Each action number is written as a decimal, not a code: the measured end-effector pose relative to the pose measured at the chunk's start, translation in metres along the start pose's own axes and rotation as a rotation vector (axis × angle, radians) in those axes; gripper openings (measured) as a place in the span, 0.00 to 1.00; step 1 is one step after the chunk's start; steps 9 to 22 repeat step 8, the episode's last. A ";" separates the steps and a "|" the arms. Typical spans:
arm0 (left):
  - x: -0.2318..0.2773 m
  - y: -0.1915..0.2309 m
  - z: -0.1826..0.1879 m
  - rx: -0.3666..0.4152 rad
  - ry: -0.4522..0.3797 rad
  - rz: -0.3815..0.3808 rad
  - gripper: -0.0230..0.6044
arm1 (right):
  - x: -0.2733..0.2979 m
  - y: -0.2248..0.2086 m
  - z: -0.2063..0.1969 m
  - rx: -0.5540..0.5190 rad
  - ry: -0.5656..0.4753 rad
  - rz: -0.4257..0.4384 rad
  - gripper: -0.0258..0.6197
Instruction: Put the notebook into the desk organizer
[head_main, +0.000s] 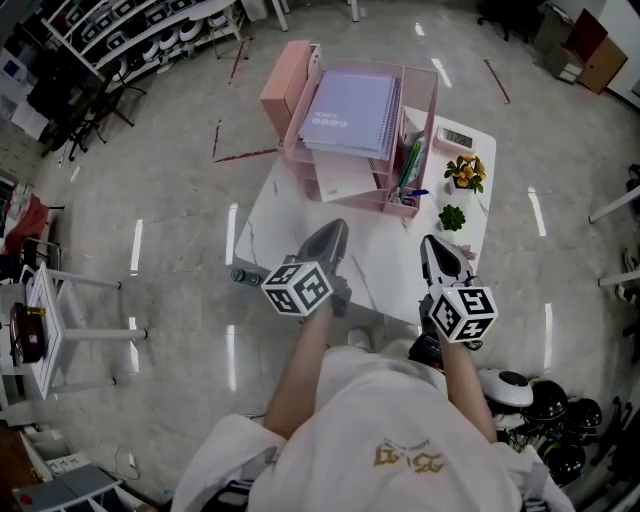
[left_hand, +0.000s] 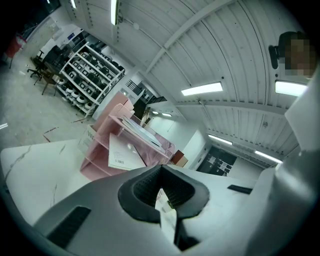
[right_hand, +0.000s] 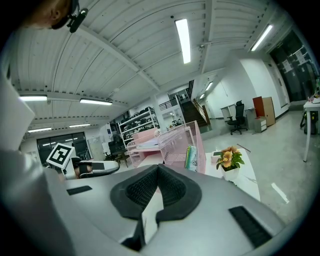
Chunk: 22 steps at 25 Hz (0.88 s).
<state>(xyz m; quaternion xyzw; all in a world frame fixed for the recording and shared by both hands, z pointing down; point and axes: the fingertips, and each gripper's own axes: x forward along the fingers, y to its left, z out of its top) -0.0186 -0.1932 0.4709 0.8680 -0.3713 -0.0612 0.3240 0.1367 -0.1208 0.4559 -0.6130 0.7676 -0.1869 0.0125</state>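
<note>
White bench (head_main: 280, 232) bears the pink desk organizer (head_main: 425, 115). The notebook (head_main: 350, 110) lies flat on the organizer's top tier, long axis pointing away. Left gripper (head_main: 335, 228) and right gripper (head_main: 431, 243) hang just short of the organizer, fingers closed and empty, the left seemingly nearer.

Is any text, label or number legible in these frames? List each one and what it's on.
No text can be read.
White print on the notebook cover: too small to read.
Gold print on the person's shirt: upside down and blurred.
Barcode label on a sheet in the desk organizer: unreadable.
</note>
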 end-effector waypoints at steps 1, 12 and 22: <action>0.000 0.001 0.000 -0.002 -0.001 0.000 0.07 | 0.000 0.000 0.000 0.000 0.001 0.000 0.06; -0.001 0.007 0.000 -0.017 -0.002 0.001 0.07 | 0.003 0.003 -0.003 -0.001 0.006 0.002 0.06; -0.001 0.007 0.000 -0.017 -0.002 0.001 0.07 | 0.003 0.003 -0.003 -0.001 0.006 0.002 0.06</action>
